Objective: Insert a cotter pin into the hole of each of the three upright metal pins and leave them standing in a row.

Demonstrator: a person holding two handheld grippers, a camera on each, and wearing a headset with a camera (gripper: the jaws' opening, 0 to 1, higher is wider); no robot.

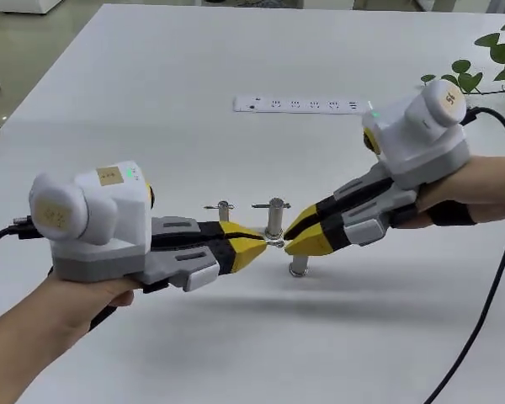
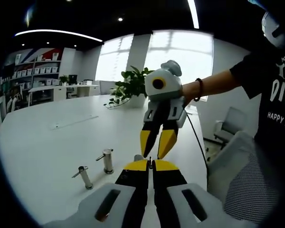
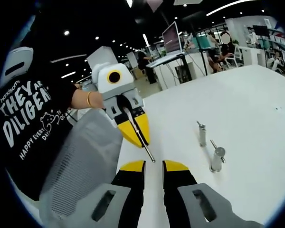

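Left gripper [image 1: 263, 244] clenched on a thin cotter pin [image 3: 146, 147]; right gripper [image 1: 291, 238] released, jaws apart.
The two grippers meet tip to tip above the white counter [image 1: 151, 101]. Just below them the front metal pin [image 1: 299, 267] stands upright. Behind it stand the left rear pin [image 1: 224, 212] and the right rear pin [image 1: 275, 219], each with a cross pin through its head.

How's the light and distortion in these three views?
Head view: soft, even light, faint shadow on the table, sharp. Left gripper view: windows blown out, fisheye bending. Right gripper view: dark ceiling, fisheye curve, pins sharp.
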